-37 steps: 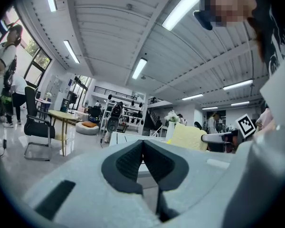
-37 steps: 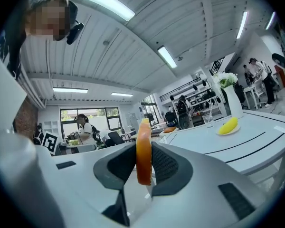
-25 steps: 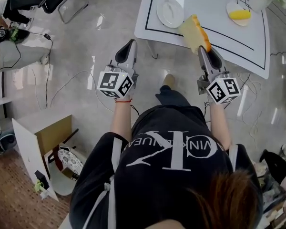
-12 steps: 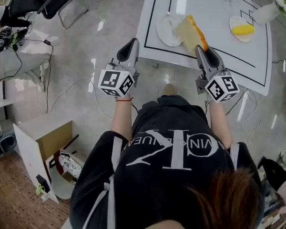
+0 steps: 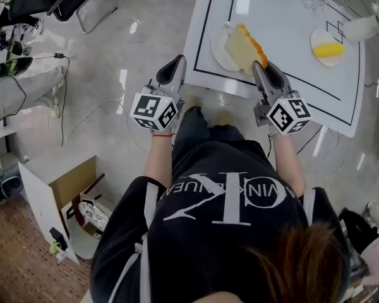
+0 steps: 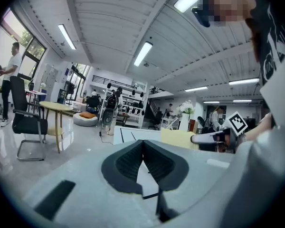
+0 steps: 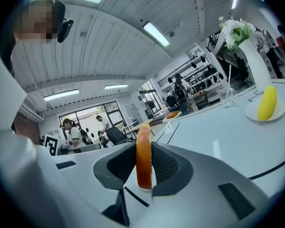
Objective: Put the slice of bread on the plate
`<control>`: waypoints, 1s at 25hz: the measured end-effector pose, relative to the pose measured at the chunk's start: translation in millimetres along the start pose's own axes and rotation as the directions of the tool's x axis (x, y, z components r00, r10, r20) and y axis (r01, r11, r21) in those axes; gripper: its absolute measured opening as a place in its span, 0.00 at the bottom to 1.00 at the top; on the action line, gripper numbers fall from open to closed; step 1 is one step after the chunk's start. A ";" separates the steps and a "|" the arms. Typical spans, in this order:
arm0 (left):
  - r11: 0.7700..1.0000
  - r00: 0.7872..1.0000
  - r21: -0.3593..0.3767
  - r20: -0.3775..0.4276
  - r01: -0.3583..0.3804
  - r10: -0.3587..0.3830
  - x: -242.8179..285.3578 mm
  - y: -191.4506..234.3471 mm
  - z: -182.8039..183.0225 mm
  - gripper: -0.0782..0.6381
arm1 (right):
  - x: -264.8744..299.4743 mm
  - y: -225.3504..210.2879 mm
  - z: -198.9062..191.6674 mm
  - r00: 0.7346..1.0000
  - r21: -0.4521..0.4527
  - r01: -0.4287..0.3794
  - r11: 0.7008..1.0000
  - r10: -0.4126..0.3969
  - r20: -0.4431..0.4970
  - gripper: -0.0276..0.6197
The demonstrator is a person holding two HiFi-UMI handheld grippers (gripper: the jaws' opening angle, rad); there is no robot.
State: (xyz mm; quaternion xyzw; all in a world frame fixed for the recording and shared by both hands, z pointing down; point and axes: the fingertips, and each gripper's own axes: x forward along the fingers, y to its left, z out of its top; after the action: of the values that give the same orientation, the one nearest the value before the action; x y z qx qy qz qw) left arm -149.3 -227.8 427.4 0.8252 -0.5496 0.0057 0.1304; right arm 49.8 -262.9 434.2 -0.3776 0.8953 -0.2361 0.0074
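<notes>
A slice of bread (image 5: 243,48) with an orange crust (image 7: 143,160) stands on edge between the jaws of my right gripper (image 5: 259,68), which is shut on it. In the head view the slice hangs over the right part of a white plate (image 5: 218,45) near the table's front edge. My left gripper (image 5: 175,62) is to the left of the table over the floor, its jaws shut with nothing in them (image 6: 142,144). In the left gripper view the slice (image 6: 178,138) shows side-on, with the right gripper (image 6: 210,137) behind it.
The white table (image 5: 284,36) carries black lines. A second plate with a yellow item (image 5: 328,48) lies at its right, with a white vase of flowers (image 7: 253,65) and a glass (image 7: 229,97) behind. Chairs, cables and a cardboard box (image 5: 69,182) are on the floor at left.
Both grippers moved forward towards the table. The bread went from the table's front edge to above the white plate. The right gripper's hold is unchanged.
</notes>
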 end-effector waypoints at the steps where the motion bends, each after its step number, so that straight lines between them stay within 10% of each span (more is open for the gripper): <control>1: 1.000 1.000 -0.001 -0.002 0.003 -0.003 2.3 5.1 2.3 0.12 | 5.5 0.7 -0.2 1.000 0.018 0.000 1.000 0.000 -0.001 0.18; 6: 0.999 0.999 0.014 -0.002 0.043 -0.043 19.1 26.5 24.6 0.12 | 33.1 2.5 3.8 1.000 0.186 0.002 0.983 -0.004 0.009 0.18; 13: 0.997 0.996 0.008 -0.023 0.082 -0.081 32.9 45.9 28.4 0.12 | 60.0 -7.6 -14.7 1.000 0.484 0.020 0.875 -0.017 -0.010 0.18; 25: 0.993 0.992 0.004 -0.038 0.120 -0.120 45.5 59.5 31.5 0.12 | 71.5 -19.9 -34.2 0.980 0.432 0.169 0.886 -0.106 -0.167 0.21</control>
State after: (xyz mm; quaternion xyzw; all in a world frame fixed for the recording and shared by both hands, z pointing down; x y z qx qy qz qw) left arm -189.6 -297.4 416.4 0.8570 -0.4962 0.0153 0.1383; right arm 5.6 -309.2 484.9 -0.4112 0.7870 -0.4598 0.0145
